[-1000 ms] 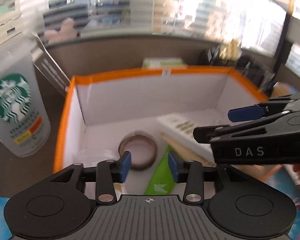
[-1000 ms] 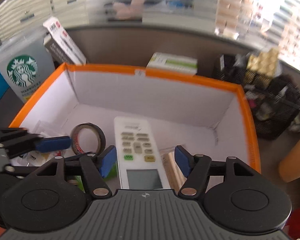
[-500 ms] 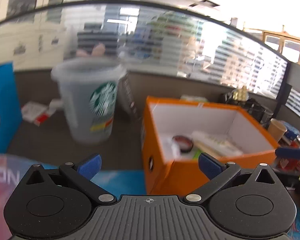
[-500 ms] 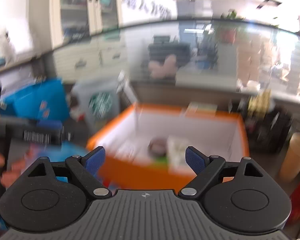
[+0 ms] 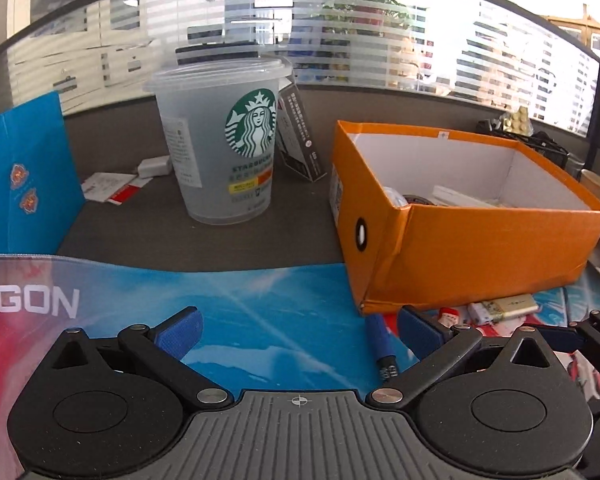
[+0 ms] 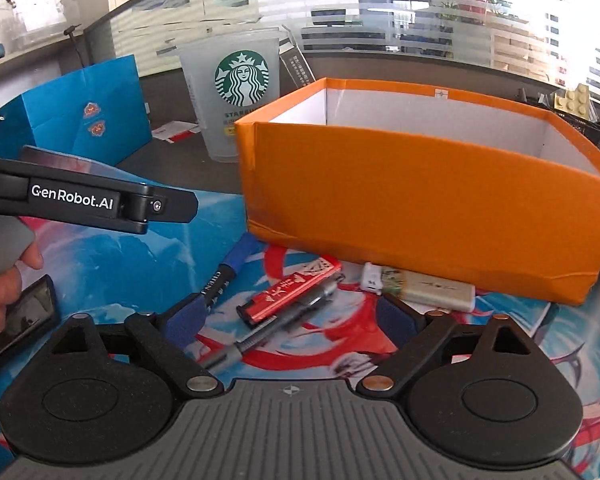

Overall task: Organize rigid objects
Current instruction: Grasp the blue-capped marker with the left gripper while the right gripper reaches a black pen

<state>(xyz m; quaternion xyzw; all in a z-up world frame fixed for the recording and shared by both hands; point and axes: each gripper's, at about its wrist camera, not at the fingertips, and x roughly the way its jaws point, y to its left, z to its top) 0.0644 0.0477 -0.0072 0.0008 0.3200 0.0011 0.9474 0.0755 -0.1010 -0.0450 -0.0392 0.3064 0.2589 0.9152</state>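
Note:
An orange box stands on the desk mat; a tape roll and a white remote lie inside. In front of it lie a blue marker, a red lighter, a grey pen and a pale rectangular object. My left gripper is open and empty above the mat. My right gripper is open and empty just above the lighter and pen.
A Starbucks cup stands left of the box, with a small carton behind it. A blue paper bag stands at the left. A dark phone lies by the person's hand.
Both grippers have pulled back out of the box, opened wide and dropped low over the mat in front of it. The loose items in front of the box have come into view.

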